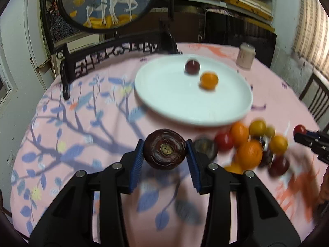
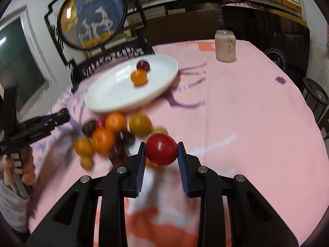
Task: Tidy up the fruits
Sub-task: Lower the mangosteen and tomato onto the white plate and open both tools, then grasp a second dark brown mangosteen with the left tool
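Note:
My left gripper (image 1: 165, 151) is shut on a dark brown round fruit (image 1: 165, 152) and holds it above the pink cloth, in front of the white plate (image 1: 164, 94). The plate holds a dark red fruit (image 1: 192, 66) and an orange fruit (image 1: 209, 80). My right gripper (image 2: 161, 151) is shut on a red fruit (image 2: 161, 149), held above the cloth near a heap of orange, yellow, red and dark fruits (image 2: 111, 135). The heap also shows in the left wrist view (image 1: 249, 144). The plate (image 2: 115, 94) lies beyond the heap.
A beige jar (image 2: 225, 45) stands at the far side of the round table. A dark carved stand with a round deer picture (image 1: 102, 2) sits at the table's far left. A chair (image 1: 316, 94) stands at the right edge.

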`<state>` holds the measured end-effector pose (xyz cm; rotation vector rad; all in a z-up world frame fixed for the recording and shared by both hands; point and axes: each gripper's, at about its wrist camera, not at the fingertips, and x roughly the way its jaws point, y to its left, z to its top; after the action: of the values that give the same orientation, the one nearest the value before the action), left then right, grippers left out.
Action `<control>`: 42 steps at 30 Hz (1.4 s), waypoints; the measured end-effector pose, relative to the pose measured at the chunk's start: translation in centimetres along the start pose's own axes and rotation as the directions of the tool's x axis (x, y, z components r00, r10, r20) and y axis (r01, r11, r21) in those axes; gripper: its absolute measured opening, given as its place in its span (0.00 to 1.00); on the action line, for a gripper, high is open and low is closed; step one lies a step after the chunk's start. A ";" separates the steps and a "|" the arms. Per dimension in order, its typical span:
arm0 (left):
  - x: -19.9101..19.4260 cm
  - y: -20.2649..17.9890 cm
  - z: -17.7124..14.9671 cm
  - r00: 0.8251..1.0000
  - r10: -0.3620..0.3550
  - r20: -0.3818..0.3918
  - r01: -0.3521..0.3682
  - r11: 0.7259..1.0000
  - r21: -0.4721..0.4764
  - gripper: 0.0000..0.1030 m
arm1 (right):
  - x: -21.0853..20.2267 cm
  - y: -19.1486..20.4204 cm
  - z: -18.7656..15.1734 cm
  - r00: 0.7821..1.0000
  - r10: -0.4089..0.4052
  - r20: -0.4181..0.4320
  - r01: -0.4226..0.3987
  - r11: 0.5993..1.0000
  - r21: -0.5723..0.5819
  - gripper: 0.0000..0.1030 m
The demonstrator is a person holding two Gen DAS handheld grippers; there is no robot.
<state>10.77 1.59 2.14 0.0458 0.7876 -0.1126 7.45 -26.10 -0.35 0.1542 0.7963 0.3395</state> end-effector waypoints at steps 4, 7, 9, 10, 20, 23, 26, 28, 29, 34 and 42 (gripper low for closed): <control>1.4 -0.5 3.4 1.000 -0.010 0.002 0.010 1.000 -0.026 0.40 | 1.7 1.9 4.4 1.000 0.012 0.022 -0.012 1.000 -0.013 0.29; 3.9 -1.2 5.1 1.000 -0.008 -0.015 0.007 0.999 -0.037 0.40 | 4.8 3.5 7.1 1.000 0.028 0.008 -0.028 1.000 -0.013 0.30; 5.1 -1.3 5.3 1.000 -0.007 -0.029 0.006 0.999 -0.042 0.40 | 6.8 4.4 8.0 1.000 0.021 -0.006 -0.021 0.999 -0.028 0.30; 5.8 -1.4 5.3 0.999 -0.008 -0.038 0.007 0.999 -0.043 0.40 | 7.7 4.7 8.4 1.000 0.019 -0.016 -0.019 0.999 -0.038 0.30; 5.2 -0.9 4.8 1.000 -0.022 -0.008 0.022 0.999 -0.028 0.57 | 7.2 3.9 8.4 1.000 0.006 0.019 -0.005 0.998 -0.065 0.55; 4.5 -1.1 4.0 1.000 -0.011 -0.007 0.011 1.000 -0.005 0.57 | 6.2 3.8 8.2 1.000 0.015 0.024 -0.014 0.999 -0.048 0.60; 3.9 -1.4 2.7 0.999 -0.020 -0.026 0.020 1.000 0.015 0.59 | 5.0 3.4 7.6 0.999 0.014 0.041 -0.013 1.000 -0.024 0.67; 3.3 -1.8 1.7 1.000 -0.008 -0.025 0.009 0.999 0.044 0.62 | 4.0 2.7 6.8 0.999 0.012 0.052 -0.012 1.000 0.000 0.69; 3.0 -2.0 1.4 1.000 -0.001 -0.022 0.002 0.998 0.057 0.64 | 3.7 2.4 6.5 0.998 0.012 0.056 -0.013 1.000 0.011 0.69; 2.4 -2.0 -0.5 0.999 0.009 -0.035 -0.006 0.996 0.094 0.67 | 2.2 0.1 4.9 0.998 0.006 0.057 -0.010 0.997 0.081 0.71; 3.5 -3.5 -1.5 0.998 -0.023 -0.056 0.031 0.989 0.146 0.70 | 1.1 -1.0 4.0 0.997 -0.005 0.083 -0.006 0.992 0.127 0.90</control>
<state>11.69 -2.02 -1.39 0.1782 0.8337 -0.1960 11.25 -26.67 1.44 0.2866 0.7355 0.2807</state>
